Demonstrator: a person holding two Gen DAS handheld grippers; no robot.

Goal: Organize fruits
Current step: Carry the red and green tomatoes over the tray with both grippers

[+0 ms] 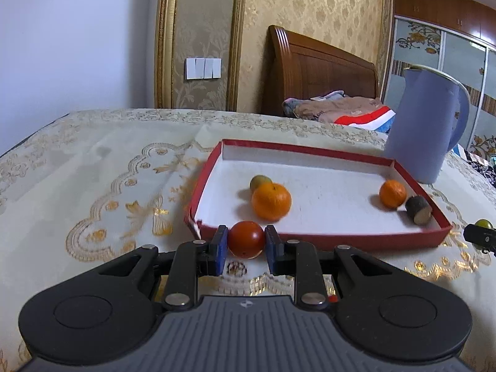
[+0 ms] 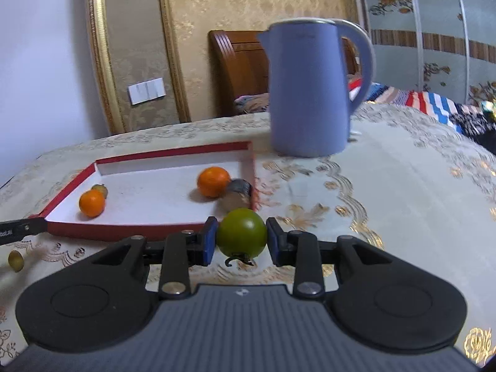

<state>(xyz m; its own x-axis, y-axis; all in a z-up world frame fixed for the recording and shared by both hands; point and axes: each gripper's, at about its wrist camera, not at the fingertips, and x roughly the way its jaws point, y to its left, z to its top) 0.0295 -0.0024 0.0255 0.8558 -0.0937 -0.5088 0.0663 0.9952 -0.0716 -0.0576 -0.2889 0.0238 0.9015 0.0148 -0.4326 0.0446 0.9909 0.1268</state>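
Through the left wrist view, my left gripper (image 1: 246,241) pinches a red tomato (image 1: 246,239) between its blue pads, just short of the near wall of the red tray (image 1: 325,238). Inside lie a large orange (image 1: 271,201) touching a small greenish fruit (image 1: 260,182), and far right a smaller orange (image 1: 392,193) beside a brown stub (image 1: 418,210). I judge I should carry the tomato over the wall and set it on bare white floor.

Through the right wrist view, my right gripper (image 2: 241,238) pinches a green tomato (image 2: 241,237) at the tray's near right corner (image 2: 217,226). I should clear the rim, avoid the blue kettle (image 2: 310,93), and release low so nothing rolls.
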